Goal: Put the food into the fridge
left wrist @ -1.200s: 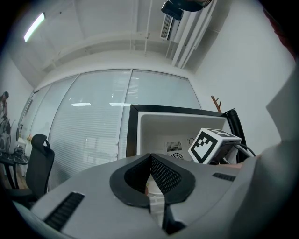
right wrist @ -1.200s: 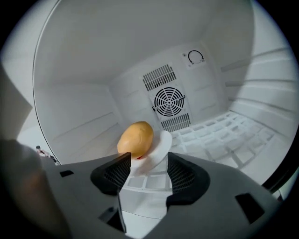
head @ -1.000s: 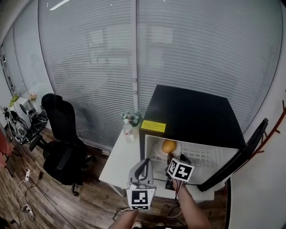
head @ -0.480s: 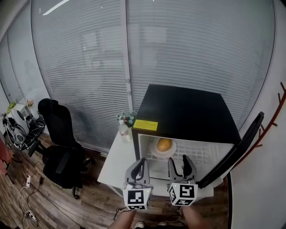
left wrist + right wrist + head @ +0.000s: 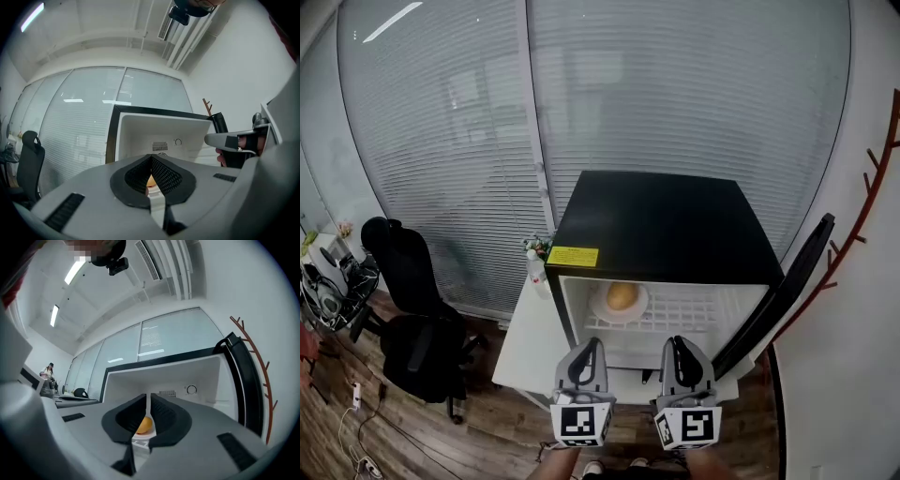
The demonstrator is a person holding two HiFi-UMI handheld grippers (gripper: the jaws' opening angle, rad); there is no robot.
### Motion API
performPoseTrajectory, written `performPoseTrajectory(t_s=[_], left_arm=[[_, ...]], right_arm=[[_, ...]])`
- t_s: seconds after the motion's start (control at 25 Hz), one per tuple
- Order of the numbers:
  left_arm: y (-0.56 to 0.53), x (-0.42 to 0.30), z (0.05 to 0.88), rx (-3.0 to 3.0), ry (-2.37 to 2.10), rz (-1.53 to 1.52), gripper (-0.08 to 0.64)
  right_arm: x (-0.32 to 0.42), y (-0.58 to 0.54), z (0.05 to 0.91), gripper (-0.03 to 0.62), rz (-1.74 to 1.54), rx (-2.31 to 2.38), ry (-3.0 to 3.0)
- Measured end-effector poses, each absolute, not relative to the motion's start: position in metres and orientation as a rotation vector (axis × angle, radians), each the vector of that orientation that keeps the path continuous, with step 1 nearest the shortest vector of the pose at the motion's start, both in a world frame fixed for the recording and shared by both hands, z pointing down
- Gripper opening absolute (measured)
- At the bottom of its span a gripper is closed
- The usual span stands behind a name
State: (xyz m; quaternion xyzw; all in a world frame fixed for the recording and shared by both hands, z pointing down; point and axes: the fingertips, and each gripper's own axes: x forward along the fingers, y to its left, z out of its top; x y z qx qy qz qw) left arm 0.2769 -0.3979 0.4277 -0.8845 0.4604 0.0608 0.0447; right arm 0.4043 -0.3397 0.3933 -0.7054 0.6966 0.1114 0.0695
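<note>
1. The orange (image 5: pixel 622 295) sits on a white plate (image 5: pixel 602 313) on the wire shelf (image 5: pixel 698 314) inside the open fridge (image 5: pixel 656 220), toward the left of the compartment. It is round, so it has no long axis to line up with.
2. The fridge stands on a white bench (image 5: pixel 525 328). Its door (image 5: pixel 783 281) is swung wide to the right and seen almost edge-on, with its free end coming out toward the person.
3. Both grippers hang side by side outside the opening, pointing in. The orange lies ahead of them and well apart from both, more nearly in line with the left gripper (image 5: pixel 589 345) than with the right gripper (image 5: pixel 680 345). In the right gripper view it shows through the slit between the fingers, but far behind them.
4. The left fingers meet at the tips with nothing in them. The right fingers have just been closing and now stand nearly together with only a thin slit, also with nothing between them.
5. The food looks to be in place already, so I judge that only the door is left to shut. The door lies to the right of the right gripper and apart from it, which makes that hand the nearer one. It would have to get behind the door's outer face and sweep it left across the opening.
</note>
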Motion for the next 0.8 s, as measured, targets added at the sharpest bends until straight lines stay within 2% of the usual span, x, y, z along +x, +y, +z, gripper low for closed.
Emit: performPoseTrajectory(t_s=[0.16,0.8], left_arm=[[-0.391,0.287,0.423,-2.720,1.381,0.239,0.025],[-0.382,0.293,0.420,-2.721,1.345,0.244,0.026]], right_arm=[[0.405,-0.335,0.398,0.028,0.307,-2.114,2.107],[0.390,-0.335,0.392,0.025,0.348,-2.074,2.170]])
